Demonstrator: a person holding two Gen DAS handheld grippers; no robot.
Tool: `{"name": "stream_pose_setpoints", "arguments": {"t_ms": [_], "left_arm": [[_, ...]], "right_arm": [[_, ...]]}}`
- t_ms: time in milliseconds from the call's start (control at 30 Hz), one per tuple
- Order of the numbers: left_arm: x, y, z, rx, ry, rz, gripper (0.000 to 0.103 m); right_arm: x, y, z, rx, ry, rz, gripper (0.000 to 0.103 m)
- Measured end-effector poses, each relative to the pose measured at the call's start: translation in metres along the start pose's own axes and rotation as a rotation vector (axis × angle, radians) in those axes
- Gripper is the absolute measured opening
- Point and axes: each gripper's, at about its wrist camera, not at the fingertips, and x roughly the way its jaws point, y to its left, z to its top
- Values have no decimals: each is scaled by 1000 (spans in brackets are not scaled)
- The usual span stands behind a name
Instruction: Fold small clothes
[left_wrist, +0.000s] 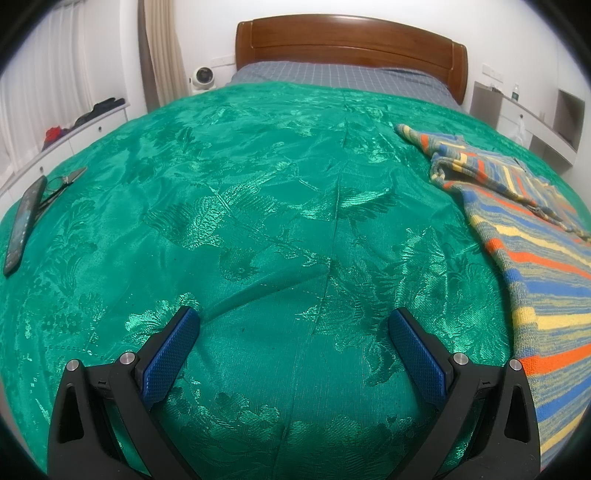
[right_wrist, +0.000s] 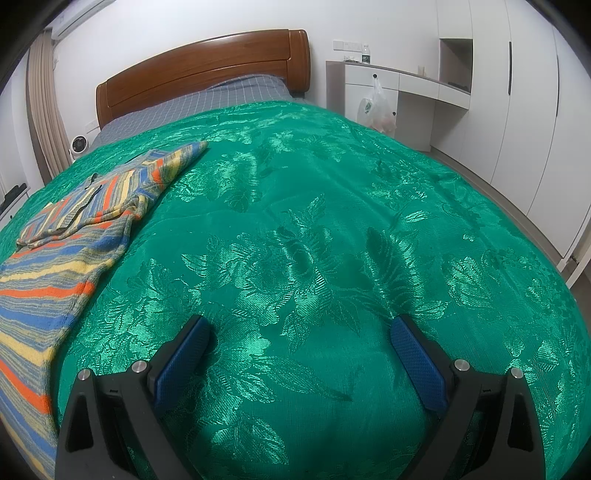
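I have both tools low over the green bedspread (left_wrist: 295, 240) with nothing in either. My left gripper (left_wrist: 293, 321) has its blue pads (left_wrist: 173, 354) spread wide, only bare cover between them. My right gripper (right_wrist: 301, 330) is the same: fingers splayed and empty, aimed up the bed toward the headboard (right_wrist: 207, 66).

The striped garment (left_wrist: 535, 258) is my landmark. It lies flat between the two tools, just right of the left one and just left of the right one, its near hem running off the bottom of both views. One sleeve (right_wrist: 177, 162) reaches away toward the headboard, and another part looks doubled over the chest, so I judge the fold begun, not finished.

To do this step well, I'd swing both tools inward toward the garment, take one edge each at matching height, pinch cloth only, not the cover beneath, and lift evenly so the stripes stay aligned.

Far left of the garment lie a phone (left_wrist: 22, 225) and glasses (left_wrist: 62, 182), well clear.
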Motion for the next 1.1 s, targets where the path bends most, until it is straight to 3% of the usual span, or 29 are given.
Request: {"name": "stream_pose_setpoints", "arguments": {"t_ms": [1100], "left_arm": [[-4,1,-1,-5,7,6,102]], "right_arm": [[1,-2,0,-12,3,-18,98]]}}
